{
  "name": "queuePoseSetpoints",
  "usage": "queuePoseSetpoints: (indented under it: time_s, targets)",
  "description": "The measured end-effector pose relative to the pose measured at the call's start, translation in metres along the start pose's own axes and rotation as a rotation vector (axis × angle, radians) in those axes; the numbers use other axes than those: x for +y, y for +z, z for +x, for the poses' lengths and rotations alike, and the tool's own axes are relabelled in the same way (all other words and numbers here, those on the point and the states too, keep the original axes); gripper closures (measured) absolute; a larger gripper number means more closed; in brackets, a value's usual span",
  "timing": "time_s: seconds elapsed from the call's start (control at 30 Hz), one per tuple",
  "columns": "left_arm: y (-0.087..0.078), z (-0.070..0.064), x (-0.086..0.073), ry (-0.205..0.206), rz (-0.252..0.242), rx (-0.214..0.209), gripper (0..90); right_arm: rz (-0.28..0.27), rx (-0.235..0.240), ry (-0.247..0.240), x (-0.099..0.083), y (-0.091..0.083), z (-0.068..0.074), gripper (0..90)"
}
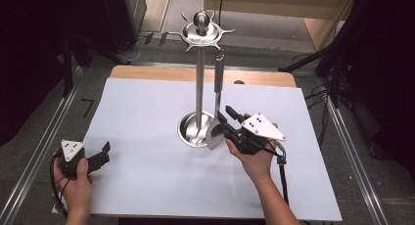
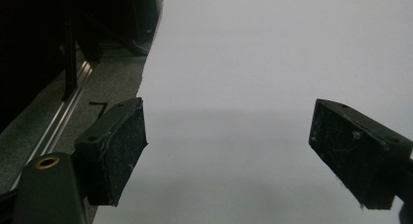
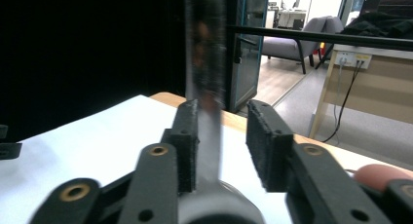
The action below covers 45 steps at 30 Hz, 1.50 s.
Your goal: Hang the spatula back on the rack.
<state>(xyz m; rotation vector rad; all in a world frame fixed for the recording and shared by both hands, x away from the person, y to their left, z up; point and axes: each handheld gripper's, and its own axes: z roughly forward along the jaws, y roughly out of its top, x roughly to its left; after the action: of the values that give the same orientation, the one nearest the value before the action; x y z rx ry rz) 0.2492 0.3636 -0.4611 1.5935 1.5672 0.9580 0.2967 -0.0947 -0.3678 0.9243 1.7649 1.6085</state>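
A steel utensil stand (image 1: pixel 199 78) rises from a round base (image 1: pixel 188 133) at the middle of the white sheet (image 1: pixel 147 112). A steel spatula (image 1: pixel 218 85) hangs from a hook on the stand's crown, its blade (image 1: pixel 214 135) low beside the base. My right gripper (image 1: pixel 225 117) is open with its jaws on either side of the spatula's lower handle (image 3: pixel 207 58). The handle lies against one pad (image 3: pixel 187 131), and a gap separates it from the other pad. My left gripper (image 1: pixel 103 151) rests open at the sheet's left edge, with nothing between its jaws (image 2: pixel 229 131).
The sheet covers a wooden table (image 1: pixel 156 73) with metal rails (image 1: pixel 44 137) along both sides. Dark tripod legs (image 1: pixel 323 58) and cables lie on the floor beyond the far right corner. A desk and chair (image 3: pixel 297 44) stand farther off in the right gripper view.
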Motion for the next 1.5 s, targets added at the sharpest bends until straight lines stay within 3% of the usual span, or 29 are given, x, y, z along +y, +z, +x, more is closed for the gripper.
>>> queuePoseSetpoints:
  time_s: [0.27, 0.4, 0.47, 0.53, 0.77, 1.03, 1.5]
  targets:
    - [0.0, 0.0, 0.0, -0.001, -0.002, 0.0, 14.8, 0.015, -0.008, 0.038, 0.001, -0.011, -0.012, 43.0]
    - [0.0, 0.0, 0.0, 0.0, 0.0, -0.001, 14.8, 0.033, -0.028, 0.058, -0.002, -0.017, -0.021, 29.2]
    - [0.0, 0.0, 0.0, 0.002, 0.001, -0.001, 14.8, 0.039, -0.046, 0.059, -0.005, -0.021, -0.026, 27.1]
    - [0.0, 0.0, 0.0, 0.002, 0.001, -0.001, 14.8, 0.051, -0.068, 0.067, -0.007, -0.024, -0.032, 25.9]
    - [0.0, -0.001, 0.0, 0.004, 0.002, 0.001, 14.8, 0.104, -0.228, 0.045, -0.018, -0.035, -0.049, 23.4]
    - [0.0, -0.001, 0.0, 0.004, 0.001, 0.003, 14.8, 0.129, -0.273, 0.105, -0.032, -0.051, -0.071, 19.0]
    - [0.0, -0.001, 0.0, 0.004, -0.001, 0.004, 14.8, 0.191, -0.4, 0.132, -0.067, -0.076, -0.104, 18.6]
